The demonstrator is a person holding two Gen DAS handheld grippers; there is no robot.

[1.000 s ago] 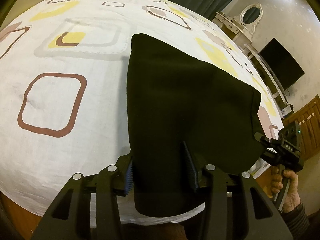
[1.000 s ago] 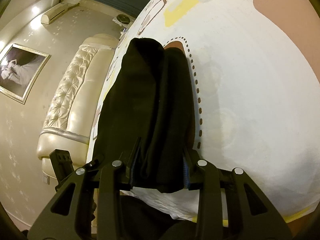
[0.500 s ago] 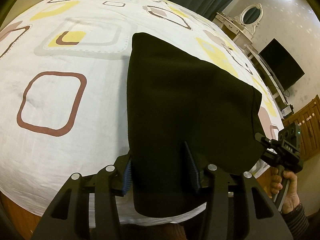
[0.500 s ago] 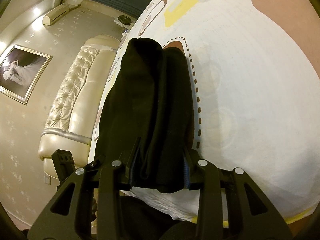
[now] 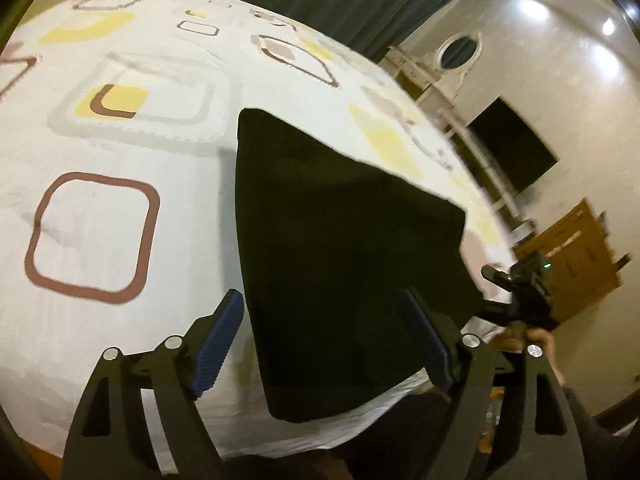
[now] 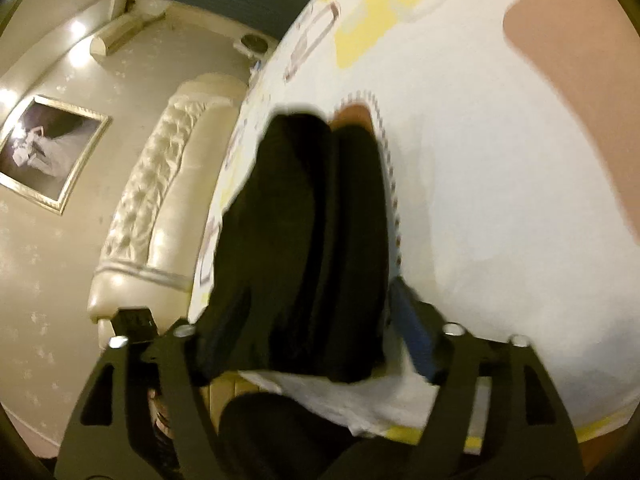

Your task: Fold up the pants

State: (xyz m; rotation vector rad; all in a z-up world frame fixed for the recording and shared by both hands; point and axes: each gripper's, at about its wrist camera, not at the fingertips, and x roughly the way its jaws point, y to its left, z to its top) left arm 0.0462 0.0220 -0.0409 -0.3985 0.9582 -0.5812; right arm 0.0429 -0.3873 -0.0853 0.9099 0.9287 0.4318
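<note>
The folded black cloth pants [image 5: 344, 256] lie centre-frame on the patterned white bedsheet [image 5: 120, 208], overhanging its near edge. Both the left gripper [image 5: 326, 336] and right gripper [image 6: 308, 340] stand apart around them, apparently released, though motion blur obscures contact, probably because the fold is finished.

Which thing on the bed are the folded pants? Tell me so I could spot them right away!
Look at the big bed sheet, white with brown and yellow squares. Near its front edge, between the two open tongs, lies a flat, folded stack: the pants. They are the only plain black thing on the patterned sheet.
</note>
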